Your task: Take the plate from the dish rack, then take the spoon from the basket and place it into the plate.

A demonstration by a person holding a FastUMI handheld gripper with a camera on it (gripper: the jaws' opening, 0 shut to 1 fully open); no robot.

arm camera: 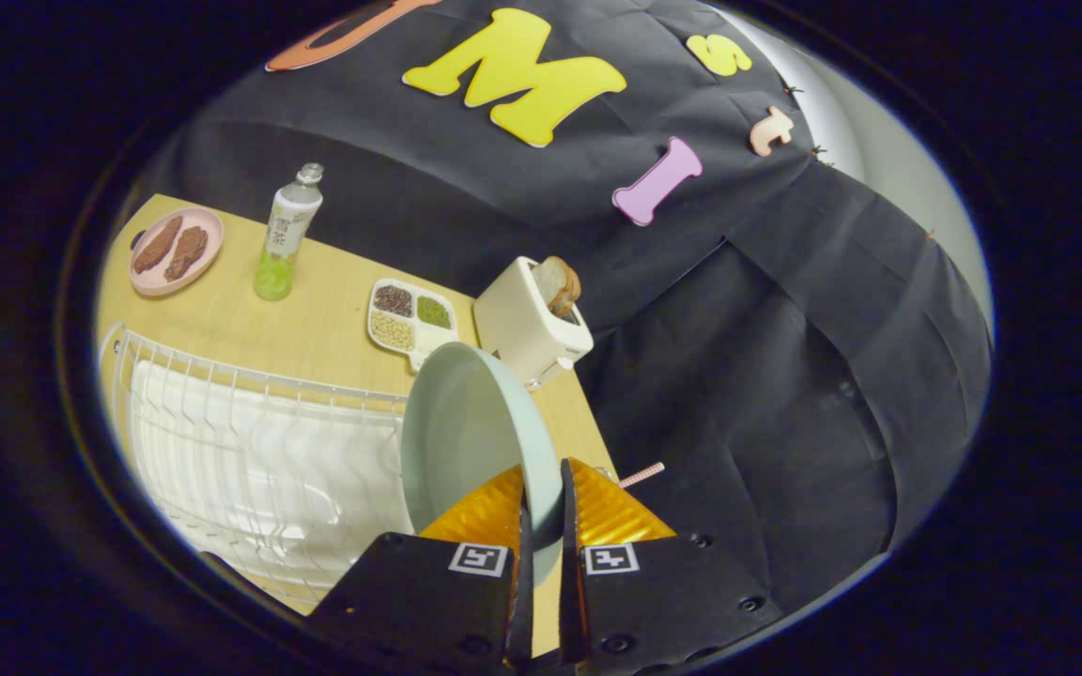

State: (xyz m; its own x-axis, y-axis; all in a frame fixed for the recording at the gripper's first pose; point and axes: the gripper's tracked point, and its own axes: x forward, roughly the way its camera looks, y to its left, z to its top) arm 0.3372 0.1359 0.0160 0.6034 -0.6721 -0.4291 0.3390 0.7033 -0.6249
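A pale green plate (466, 432) stands on edge between my fingers, its rim pinched by both pads. My gripper (541, 507) is shut on that rim. The plate is lifted above the white wire dish rack (250, 451), which lies just to the left of it on the wooden table (316, 319). A thin pink striped stick (642, 475) pokes out just past the right finger; whether it is the spoon's handle I cannot tell.
Beyond the plate stand a cream toaster (527, 324) with bread in it and a white divided tray (409, 317) of beans. Farther left are a green drink bottle (285, 246) and a pink plate (175, 251) with brown food. The table's edge runs close on the right.
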